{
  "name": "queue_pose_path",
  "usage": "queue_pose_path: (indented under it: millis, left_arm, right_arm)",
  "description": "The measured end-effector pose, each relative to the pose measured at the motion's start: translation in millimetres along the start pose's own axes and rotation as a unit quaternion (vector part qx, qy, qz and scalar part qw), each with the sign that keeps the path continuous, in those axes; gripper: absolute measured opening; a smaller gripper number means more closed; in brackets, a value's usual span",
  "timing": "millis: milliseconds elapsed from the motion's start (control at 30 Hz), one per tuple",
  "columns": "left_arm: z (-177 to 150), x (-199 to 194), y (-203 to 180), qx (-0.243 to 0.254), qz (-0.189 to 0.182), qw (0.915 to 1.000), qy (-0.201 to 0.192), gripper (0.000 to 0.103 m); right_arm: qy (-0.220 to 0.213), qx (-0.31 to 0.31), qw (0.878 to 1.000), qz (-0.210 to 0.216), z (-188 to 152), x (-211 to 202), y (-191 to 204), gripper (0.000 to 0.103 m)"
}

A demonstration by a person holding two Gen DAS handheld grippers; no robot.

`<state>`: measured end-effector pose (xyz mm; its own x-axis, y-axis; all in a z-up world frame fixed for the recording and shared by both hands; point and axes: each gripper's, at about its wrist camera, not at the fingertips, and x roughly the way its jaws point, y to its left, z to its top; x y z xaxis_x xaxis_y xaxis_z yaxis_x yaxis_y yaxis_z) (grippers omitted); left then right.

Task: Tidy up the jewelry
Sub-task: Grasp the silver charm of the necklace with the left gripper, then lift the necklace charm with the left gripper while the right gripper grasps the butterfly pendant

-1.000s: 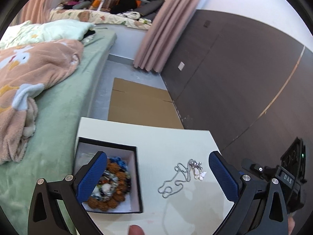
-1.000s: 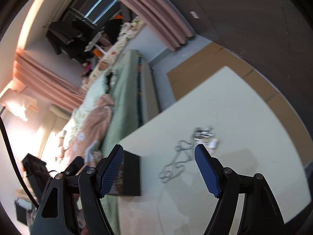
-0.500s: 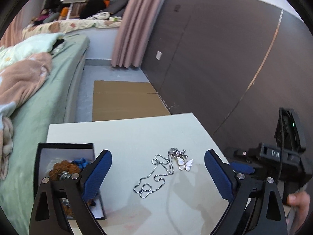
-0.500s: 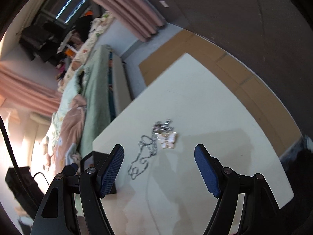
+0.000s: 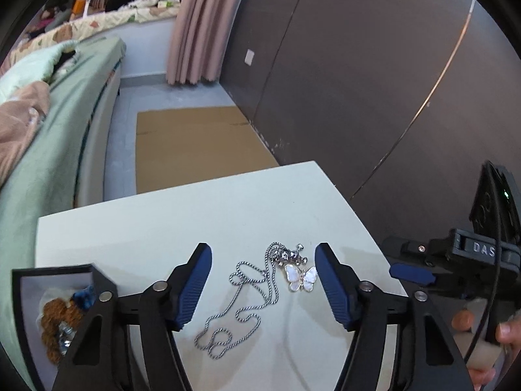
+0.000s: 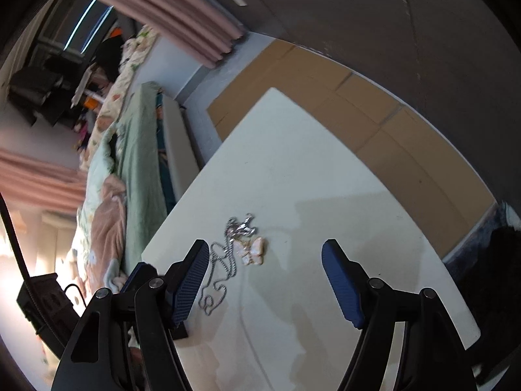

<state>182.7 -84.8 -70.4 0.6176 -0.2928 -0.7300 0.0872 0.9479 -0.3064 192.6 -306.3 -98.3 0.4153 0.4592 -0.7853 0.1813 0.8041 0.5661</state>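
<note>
Your left gripper point(image 5: 263, 285) has its blue pads wide apart and holds nothing. In the left wrist view the necklace point(image 5: 250, 290) lies flat on the white table point(image 5: 195, 215) right betw. the two pads, not touching them. Its butterfly pendant point(image 5: 301, 278) sits at approx. 2 o'clock from the chain's middle, just beside your right-hand pad point(image 5: 335, 288). The silver chain point(image 5: 234, 319) runs in loose loops from the pendant towards 7 o'clock. Small silver charms point(image 5: 289, 254) are bunched at 12 o'clock of the butterfly, touching it or nearly so.

The black jewelry box point(image 5: 42, 306) is at 9 o'clock from the necklace, at the table's left edge, open, w/ brown beads point(image 5: 53, 312) and a blue piece point(image 5: 83, 296) inside. Your left finger arm partly hides it.

Your right gripper point(image 6: 265, 280) is also spread open, w/ nothing in it. In the right wrist view the necklace point(image 6: 234, 254) lies on the table point(image 6: 325, 179) near the left pad point(image 6: 190, 280); the chain passes just beside that pad, contact I cannot tell. The pendant point(image 6: 250, 251) is at approx. 11 o'clock from the gap's middle.

The right gripper point(image 5: 413, 273) shows in the left view at 3 o'clock, at the table's right edge, w/ your hand point(image 5: 488, 342) on its handle. A flat cardboard point(image 5: 195, 146) lies on the floor at 12 o'clock beyond the table; the bed point(image 5: 49, 123) is at 10 o'clock.
</note>
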Motion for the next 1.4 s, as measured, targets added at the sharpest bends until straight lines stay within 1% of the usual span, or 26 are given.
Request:
queue_pose_path:
  millis: [67,300,433,533,600,633,667,700,733,767,800,867,933,1033,1233,1400]
  left_arm:
    - [5.2,11.5,-4.2,0.006,0.002,0.9999,0.014,0.062]
    - [9.8,48.5,-27.5,0.037,0.005,0.9985,0.041,0.061]
    - [7.3,70.2,-41.4,0.067,0.014,0.9954,0.066,0.061]
    - [1.0,85.7,-41.9,0.063,0.012,0.9938,0.091,0.061]
    - [-6.4,92.1,-42.2,0.069,0.022,0.9917,0.106,0.059]
    - [-9.6,90.0,-44.7,0.084,0.030,0.9916,0.094,0.054]
    - [-11.9,90.1,-46.2,0.094,0.040,0.9903,0.094,0.051]
    - [-13.2,88.9,-47.0,0.104,0.048,0.9894,0.089,0.044]
    - [-13.1,87.7,-44.5,0.104,0.049,0.9897,0.086,0.036]
    - [-12.0,86.2,-39.0,0.094,0.046,0.9913,0.081,0.031]
    - [-10.1,85.1,-34.9,0.083,0.042,0.9923,0.081,0.023]
    - [-6.4,83.8,-27.4,0.064,0.026,0.9941,0.084,0.023]
    - [-4.7,80.9,-23.9,0.057,0.027,0.9948,0.081,0.023]
    - [-1.9,71.1,-17.1,0.032,0.008,0.9968,0.073,0.023]
    - [4.0,37.4,-5.4,-0.004,-0.003,0.9992,0.039,0.022]
    - [5.3,11.1,7.8,-0.034,-0.006,0.9993,0.012,0.023]
  right_arm:
    - [-0.004,0.018,1.000,-0.003,2.8,-1.2,-6.7,0.071]
    - [-0.001,0.061,0.998,0.004,6.3,-2.9,-25.6,0.071]
    - [0.002,0.072,0.997,0.007,7.9,-1.5,-31.1,0.071]
    - [0.003,0.077,0.997,0.009,8.2,0.1,-31.2,0.071]
    - [0.004,0.076,0.997,0.009,8.4,1.4,-30.1,0.071]
    - [0.005,0.076,0.997,0.009,9.3,2.3,-29.7,0.071]
    - [0.007,0.076,0.997,0.009,9.6,3.4,-29.3,0.071]
    - [0.009,0.077,0.997,0.011,9.5,4.6,-28.9,0.071]
    - [0.012,0.078,0.997,0.013,9.7,5.8,-28.3,0.071]
    - [0.014,0.076,0.997,0.014,10.0,7.2,-27.5,0.071]
    - [0.015,0.074,0.997,0.014,9.5,8.2,-26.7,0.071]
    - [0.018,0.068,0.997,0.011,8.3,10.7,-24.4,0.071]
    - [0.023,0.060,0.998,0.009,5.8,12.1,-24.2,0.071]
    - [0.028,0.049,0.998,0.002,3.9,14.9,-20.5,0.071]
    - [0.033,0.012,0.999,-0.012,0.3,22.8,-7.0,0.071]
    - [0.049,-0.025,0.998,-0.018,-6.3,37.2,11.4,0.064]
